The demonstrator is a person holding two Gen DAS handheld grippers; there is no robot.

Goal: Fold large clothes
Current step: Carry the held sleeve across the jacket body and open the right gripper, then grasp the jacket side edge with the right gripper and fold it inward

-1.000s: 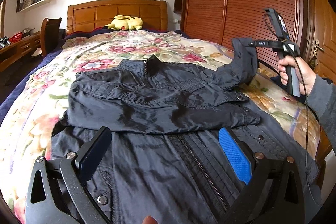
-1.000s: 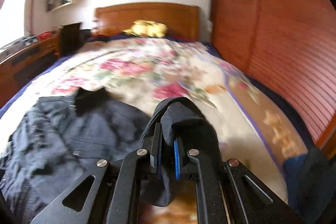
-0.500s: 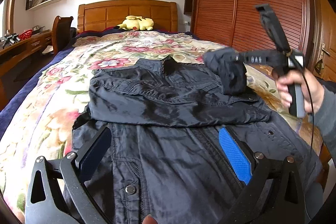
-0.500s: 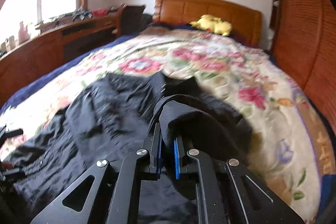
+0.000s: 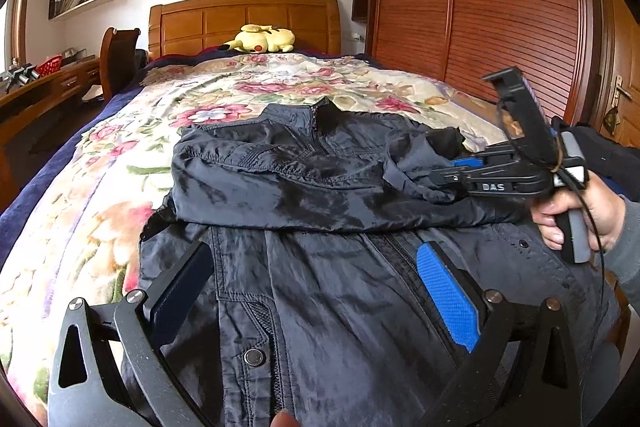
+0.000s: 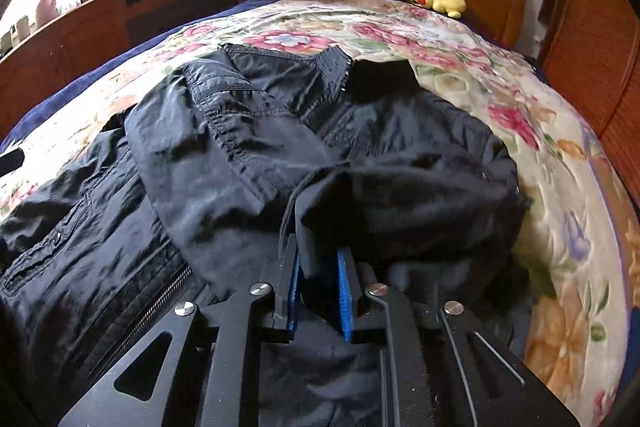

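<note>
A dark jacket (image 5: 320, 211) lies front up on the floral bedspread (image 5: 100, 211) of a bed, its collar toward the wooden headboard (image 5: 244, 23). 1 sleeve is already folded across the chest. The other sleeve's cuff (image 6: 320, 227) sits on the jacket's right chest area, between the blue pads of the right gripper (image 6: 318, 291). Those fingers have just been opening: a small gap shows on each side of the dark fabric, so the pads look slack on the cuff rather than clamped. In the left wrist view a hand (image 5: 576, 211) in a grey sleeve holds that gripper's handle low over the jacket. The left gripper (image 5: 316, 291) hovers over the jacket's lower front, near the zip, with its fingers spread wide and nothing between them. A yellow plush toy (image 5: 260, 39) rests at the headboard.
</note>
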